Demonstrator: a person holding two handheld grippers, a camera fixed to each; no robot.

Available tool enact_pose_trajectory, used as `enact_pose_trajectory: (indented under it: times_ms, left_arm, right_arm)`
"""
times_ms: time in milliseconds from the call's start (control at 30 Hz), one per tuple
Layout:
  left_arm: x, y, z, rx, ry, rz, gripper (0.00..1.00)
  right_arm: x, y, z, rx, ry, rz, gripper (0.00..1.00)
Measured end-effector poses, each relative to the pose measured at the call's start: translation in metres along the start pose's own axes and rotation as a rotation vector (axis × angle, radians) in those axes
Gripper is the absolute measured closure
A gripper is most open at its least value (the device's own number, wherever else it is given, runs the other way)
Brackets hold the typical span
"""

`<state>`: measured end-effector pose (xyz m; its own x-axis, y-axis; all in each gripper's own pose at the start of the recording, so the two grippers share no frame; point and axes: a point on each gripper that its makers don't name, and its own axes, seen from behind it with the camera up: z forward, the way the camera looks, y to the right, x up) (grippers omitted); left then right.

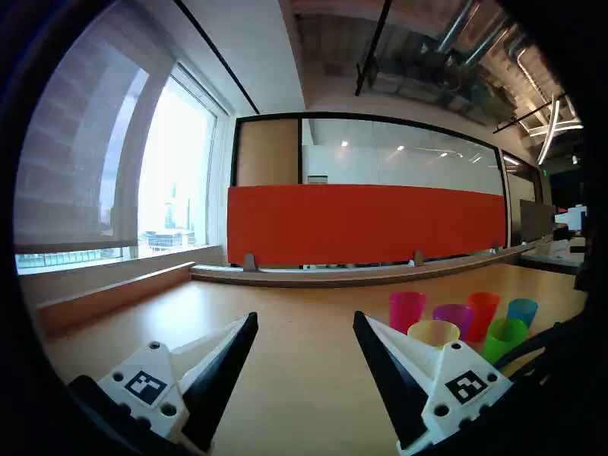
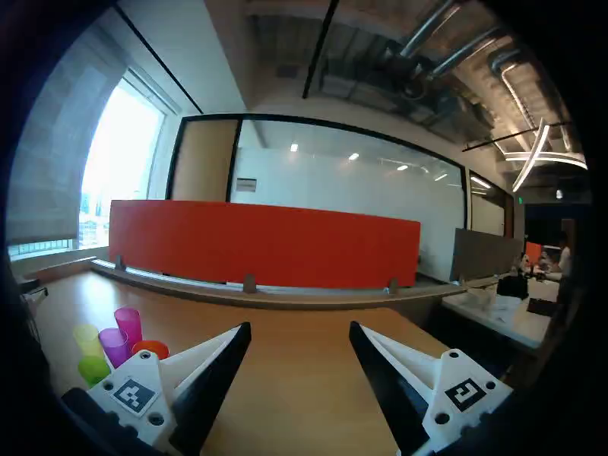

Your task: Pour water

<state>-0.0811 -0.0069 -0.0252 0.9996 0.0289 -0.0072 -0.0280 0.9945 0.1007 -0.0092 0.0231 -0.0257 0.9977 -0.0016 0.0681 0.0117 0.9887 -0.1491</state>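
Six bright cups (image 1: 456,311) stand bunched together on the wooden counter (image 1: 304,395), and in the left gripper view they sit ahead and off to the right of the left tongs (image 1: 305,315). The pink cup (image 1: 405,308) is on the left of the bunch, the purple cup (image 1: 453,321), orange cup (image 1: 482,311) and blue cup (image 1: 522,310) run along beside it, and the yellow cup (image 1: 433,332) and green cup (image 1: 505,338) are nearer the camera. All are upright, mouths open, crowding one another. The left tongs point out across the counter, fingers spread wide, nothing between them, just bare wood. The yellow cup peeks up right behind the right-hand finger.

Over to the right gripper view: the right tongs (image 2: 299,325) are spread apart too, gripping nothing. From here the cups show low on the left, beyond the left-hand finger. A long red partition (image 1: 365,224) runs along the counter's far edge, a glass wall (image 1: 395,152) rises behind it, and a bright window (image 1: 175,182) glows off to the left.
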Motion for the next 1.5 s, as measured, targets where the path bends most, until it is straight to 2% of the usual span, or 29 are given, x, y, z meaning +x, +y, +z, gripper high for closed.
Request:
enact_pose_trajectory:
  times_ms: [633,900,1167,1500]
  left_arm:
    - [-0.005,-0.001,0.001,0.000,-0.024,0.002,0.07]
    - [-0.006,-0.001,0.001,-0.002,-0.028,0.002,0.07]
    - [-0.005,-0.001,0.000,-0.002,-0.029,0.003,0.07]
    - [-0.005,0.000,0.000,-0.002,-0.029,0.003,0.07]
  right_arm:
    - [-0.005,0.004,-0.001,0.001,-0.003,0.003,0.00]
    - [-0.007,-0.002,-0.001,0.022,-0.001,-0.003,0.00]
    - [-0.006,-0.010,-0.001,0.040,0.029,-0.026,0.00]
    - [-0.020,-0.020,0.001,0.065,0.061,-0.006,0.00]
